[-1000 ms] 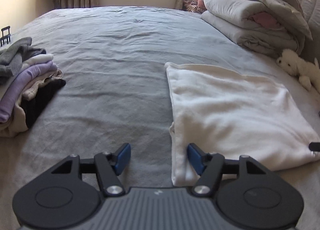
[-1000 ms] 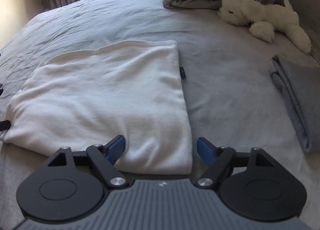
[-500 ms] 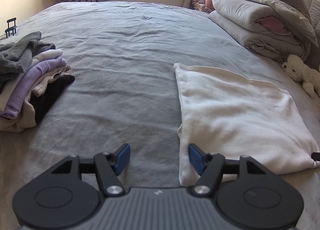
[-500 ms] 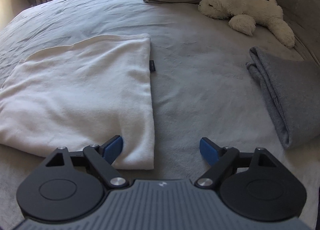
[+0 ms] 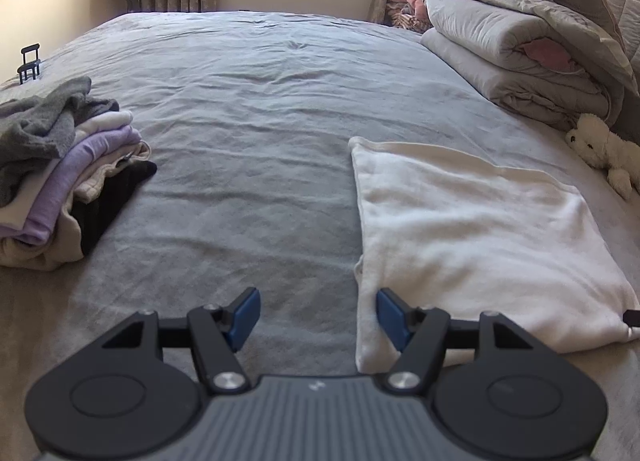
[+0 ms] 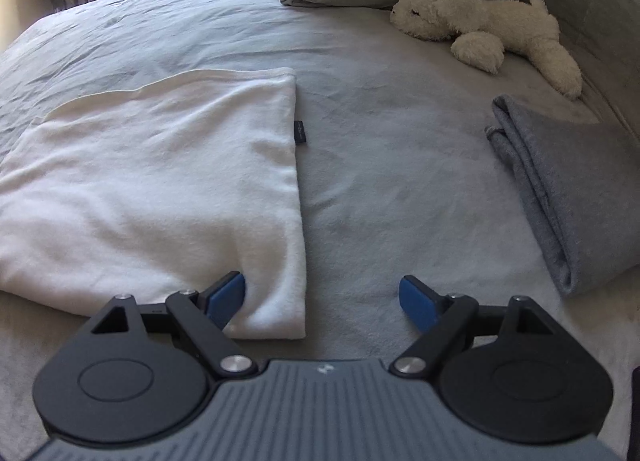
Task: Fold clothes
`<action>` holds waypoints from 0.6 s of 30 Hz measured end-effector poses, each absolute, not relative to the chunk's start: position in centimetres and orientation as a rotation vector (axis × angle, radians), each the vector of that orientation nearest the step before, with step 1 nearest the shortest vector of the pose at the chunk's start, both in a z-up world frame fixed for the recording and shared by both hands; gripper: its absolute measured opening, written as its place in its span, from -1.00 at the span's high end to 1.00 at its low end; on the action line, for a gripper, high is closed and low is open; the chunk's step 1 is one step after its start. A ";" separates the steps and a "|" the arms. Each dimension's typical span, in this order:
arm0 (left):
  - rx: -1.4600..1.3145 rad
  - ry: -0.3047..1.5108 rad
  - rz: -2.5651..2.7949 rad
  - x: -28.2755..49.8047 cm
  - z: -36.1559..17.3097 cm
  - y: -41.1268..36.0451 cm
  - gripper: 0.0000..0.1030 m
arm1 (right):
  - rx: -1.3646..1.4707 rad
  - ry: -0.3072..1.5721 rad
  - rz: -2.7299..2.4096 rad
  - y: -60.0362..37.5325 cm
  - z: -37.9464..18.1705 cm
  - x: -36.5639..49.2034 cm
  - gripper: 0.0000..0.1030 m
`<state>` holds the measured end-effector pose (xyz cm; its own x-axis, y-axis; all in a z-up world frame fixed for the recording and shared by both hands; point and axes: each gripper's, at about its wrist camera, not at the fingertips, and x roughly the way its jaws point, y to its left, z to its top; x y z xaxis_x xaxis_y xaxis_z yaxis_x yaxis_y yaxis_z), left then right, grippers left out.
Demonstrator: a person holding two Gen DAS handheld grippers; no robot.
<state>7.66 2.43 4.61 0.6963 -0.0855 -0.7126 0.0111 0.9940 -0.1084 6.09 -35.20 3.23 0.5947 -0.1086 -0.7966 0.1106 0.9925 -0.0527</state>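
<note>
Bed (image 5: 280, 133): grey cover, lightly creased; everything lies on it
Folded bedding (image 5: 520, 53): stacked at the far right corner, well apart from the work
White garment (image 5: 472, 237): the piece in hand, I judge; lying flat as a broad rectangle, its near corners under the two grippers; a small dark tag (image 6: 300, 131) sticks out at its right edge
Clothes pile (image 5: 60, 189): loose stack of grey, white, lilac, cream and black pieces at the left; probably the ones awaiting folding
Grey garment (image 6: 560, 197): folded, lying right of the white one, apart from it
Plush toy (image 6: 480, 29): near the bedding, out of the way
Left gripper (image 5: 318, 315): jaws apart, holding nothing; the garment's near left corner sits just at its right finger, bare cover between the jaws
Right gripper (image 6: 324, 299): jaws wide, holding nothing; its left finger rests over the garment's near right corner, the edge lying between the jaws
Risk: a pinch from here may catch only the top layer, or the bed cover too, since the cloth lies flat; uneven grips would skew the fold; the left jaws mostly straddle cover, so closing now might miss the corner
</note>
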 end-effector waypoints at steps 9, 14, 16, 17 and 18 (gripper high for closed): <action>-0.142 0.792 -0.033 7.6 5.0 2.9 -0.30 | -0.048 0.913 -0.146 -34.7 3.3 6.1 -0.66; -0.156 0.783 -0.002 7.9 4.9 3.6 -0.30 | -0.053 0.913 -0.156 -34.3 3.2 6.2 -0.66; -0.133 0.787 -0.031 7.9 4.7 2.9 -0.30 | -0.054 0.912 -0.157 -34.3 3.3 6.2 -0.66; -0.130 0.785 -0.047 7.8 4.7 2.6 -0.30 | -0.052 0.911 -0.157 -34.3 3.3 6.1 -0.66; -0.128 0.774 -0.063 7.7 4.9 2.4 -0.30 | -0.051 0.911 -0.157 -34.3 3.3 6.1 -0.66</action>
